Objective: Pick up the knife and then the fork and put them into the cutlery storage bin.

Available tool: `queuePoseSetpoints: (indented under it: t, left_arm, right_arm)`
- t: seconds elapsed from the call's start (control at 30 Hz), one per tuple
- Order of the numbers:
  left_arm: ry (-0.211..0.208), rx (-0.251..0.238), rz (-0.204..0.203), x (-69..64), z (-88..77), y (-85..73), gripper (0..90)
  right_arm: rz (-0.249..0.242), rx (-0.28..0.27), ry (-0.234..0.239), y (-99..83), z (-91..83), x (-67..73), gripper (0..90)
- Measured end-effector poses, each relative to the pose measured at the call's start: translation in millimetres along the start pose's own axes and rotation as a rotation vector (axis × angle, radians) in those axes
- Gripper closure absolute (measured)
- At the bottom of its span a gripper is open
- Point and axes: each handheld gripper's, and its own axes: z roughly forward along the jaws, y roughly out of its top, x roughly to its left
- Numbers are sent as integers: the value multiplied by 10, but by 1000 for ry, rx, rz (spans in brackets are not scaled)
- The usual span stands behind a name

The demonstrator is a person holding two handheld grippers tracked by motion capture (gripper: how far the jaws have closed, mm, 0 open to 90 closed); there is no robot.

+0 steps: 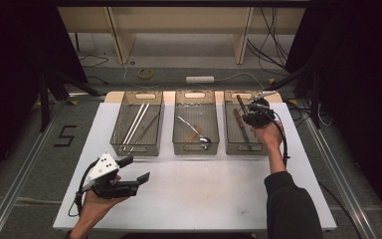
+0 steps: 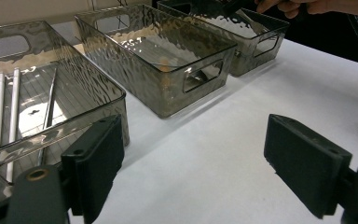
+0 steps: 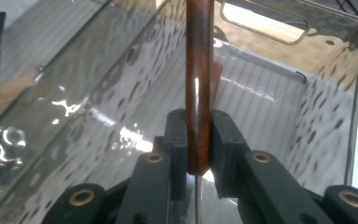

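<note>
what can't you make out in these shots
- Working end of the wooden-handled utensil: right gripper view, cut off by the top edge and hidden below by the right tool.
- Contents of the right bin: high view, partly covered by the hand and tool.
- Thin items in the left bin: left gripper view, warped by the rippled wall; too small in the high view.
- Middle bin contents: left gripper view, lost in glare.

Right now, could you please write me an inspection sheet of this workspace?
Surface: white table, bare in front.
Job's things: brown-handled utensil held over the right bin.
Clutter: left bin with white sticks; middle bin with a spoon.
Grippers: right gripper shut on the utensil; left gripper open, nothing between.
Cables: black cable trails from the right gripper.
Surroundings: wooden shelf, floor wires.
</note>
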Motion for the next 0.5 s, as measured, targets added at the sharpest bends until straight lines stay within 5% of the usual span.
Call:
queuePoseSetpoints:
  t: [0.5]
  left_arm:
    - [2,0,1,-3,5,-2,194]
  right_arm:
    - [42,-37,-4,21,-81,-42,661]
